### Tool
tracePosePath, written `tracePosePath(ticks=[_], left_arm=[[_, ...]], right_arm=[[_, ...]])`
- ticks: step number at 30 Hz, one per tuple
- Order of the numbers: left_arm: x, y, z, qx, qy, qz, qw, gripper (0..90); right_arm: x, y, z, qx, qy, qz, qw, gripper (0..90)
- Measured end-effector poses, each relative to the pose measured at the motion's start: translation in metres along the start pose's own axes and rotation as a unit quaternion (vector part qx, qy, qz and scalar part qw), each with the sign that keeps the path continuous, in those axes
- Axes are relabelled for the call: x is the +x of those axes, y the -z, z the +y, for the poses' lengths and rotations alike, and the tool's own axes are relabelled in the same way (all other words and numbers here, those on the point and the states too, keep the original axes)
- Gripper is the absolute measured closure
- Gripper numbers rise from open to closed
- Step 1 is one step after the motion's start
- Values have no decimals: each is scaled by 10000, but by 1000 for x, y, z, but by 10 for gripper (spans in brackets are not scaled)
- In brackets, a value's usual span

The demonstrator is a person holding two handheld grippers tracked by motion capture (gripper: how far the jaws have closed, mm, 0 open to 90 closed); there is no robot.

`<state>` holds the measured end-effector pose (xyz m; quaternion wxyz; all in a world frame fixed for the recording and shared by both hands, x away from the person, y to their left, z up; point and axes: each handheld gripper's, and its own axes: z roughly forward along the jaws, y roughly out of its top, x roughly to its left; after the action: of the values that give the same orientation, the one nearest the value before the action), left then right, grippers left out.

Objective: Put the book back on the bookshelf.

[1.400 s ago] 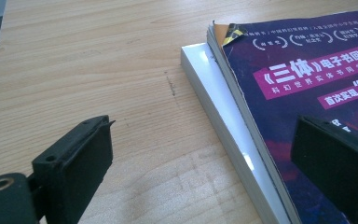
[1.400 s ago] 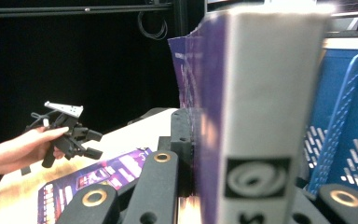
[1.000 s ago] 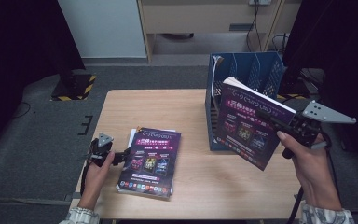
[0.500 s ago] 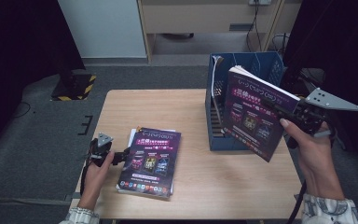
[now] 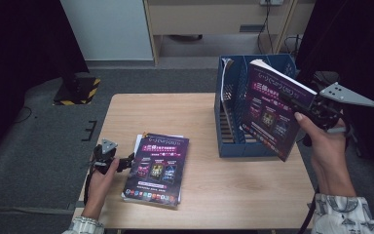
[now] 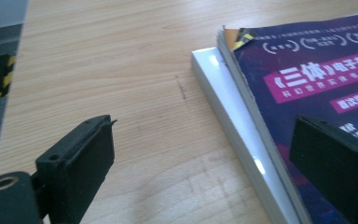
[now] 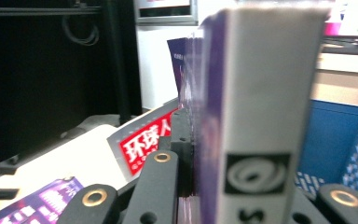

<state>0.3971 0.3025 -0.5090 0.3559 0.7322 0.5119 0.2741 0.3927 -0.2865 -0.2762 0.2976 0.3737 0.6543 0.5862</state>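
Right tongs (image 5: 306, 108) clamped on thick purple-covered paperback book (image 5: 272, 109) upright at frame right beside blue slotted plastic file rack (image 5: 231, 124); likely hefty, stiff at spine, best gripped there; left tongs (image 5: 126, 161) agape beside purple stacked books (image 5: 157, 168) on counter (image 5: 224, 190).

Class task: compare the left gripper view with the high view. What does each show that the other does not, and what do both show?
Left gripper view alone: a dark scuff on the wood, the white book's edge seen close, the top book's torn, bent corner.

High view alone: the right gripper shut on a purple book held tilted above the blue rack, both hands, the floor.

Both: the table, the stack of books on it, and the left gripper, open at the stack's edge.
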Motion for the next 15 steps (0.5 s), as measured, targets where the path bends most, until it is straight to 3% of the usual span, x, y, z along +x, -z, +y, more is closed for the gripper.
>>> tracePosePath(ticks=[4, 10, 15], left_arm=[[2, 0, -1, -55, -42, 84, 9999, 69], [6, 2, -2, -154, -46, 292, 9994, 78], [10, 3, -4, -196, 23, 387, 9991, 81]], right_arm=[[-5, -6, 1, -10, -46, -204, 9998, 827], [-8, -18, 5, -9, 102, -526, 9986, 827], [-13, -25, 4, -49, -8, -778, 9970, 827]])
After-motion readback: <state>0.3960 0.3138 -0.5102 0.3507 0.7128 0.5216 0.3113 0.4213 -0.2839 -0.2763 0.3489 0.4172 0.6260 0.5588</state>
